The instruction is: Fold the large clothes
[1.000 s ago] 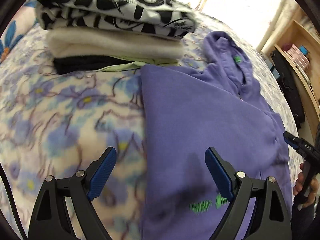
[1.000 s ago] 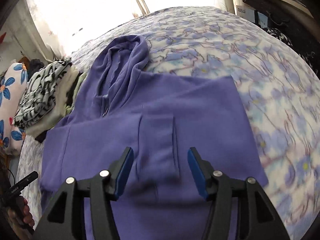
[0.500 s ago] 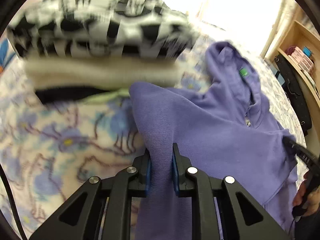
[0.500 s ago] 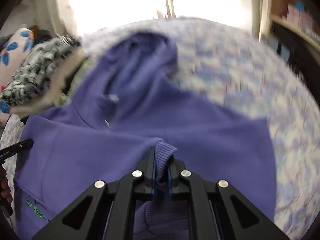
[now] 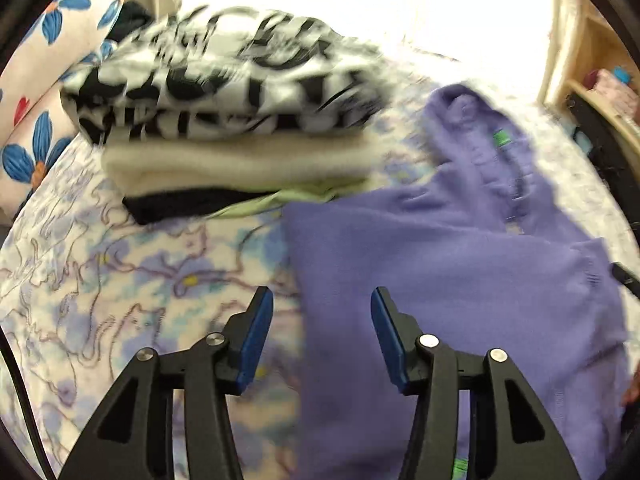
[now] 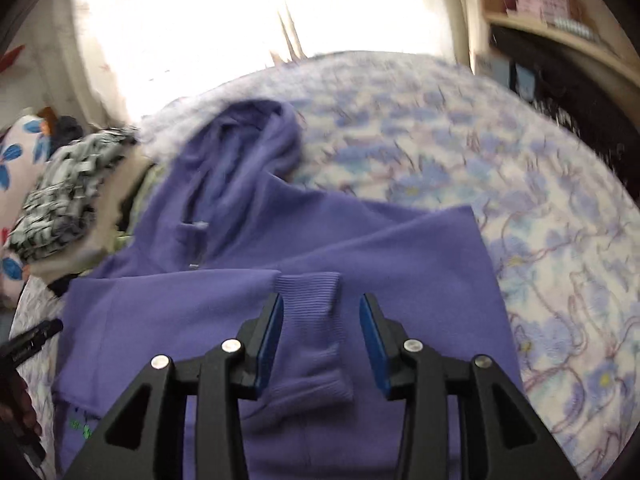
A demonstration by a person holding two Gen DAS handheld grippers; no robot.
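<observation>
Hoodie [image 6: 304, 248] apparently flat on bed [image 6: 540, 240]

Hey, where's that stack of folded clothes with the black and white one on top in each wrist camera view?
Left wrist view: the stack of folded clothes fills the upper left, just beyond the purple hoodie.
Right wrist view: the stack sits small at the far left edge, left of the hoodie's hood.
Shared landmark: the blue-flowered pillow beside the stack, also seen in the right wrist view.

Matt purple fleece hoodie [image 6: 360, 240], ribbed cuff [image 6: 310, 300]
</observation>
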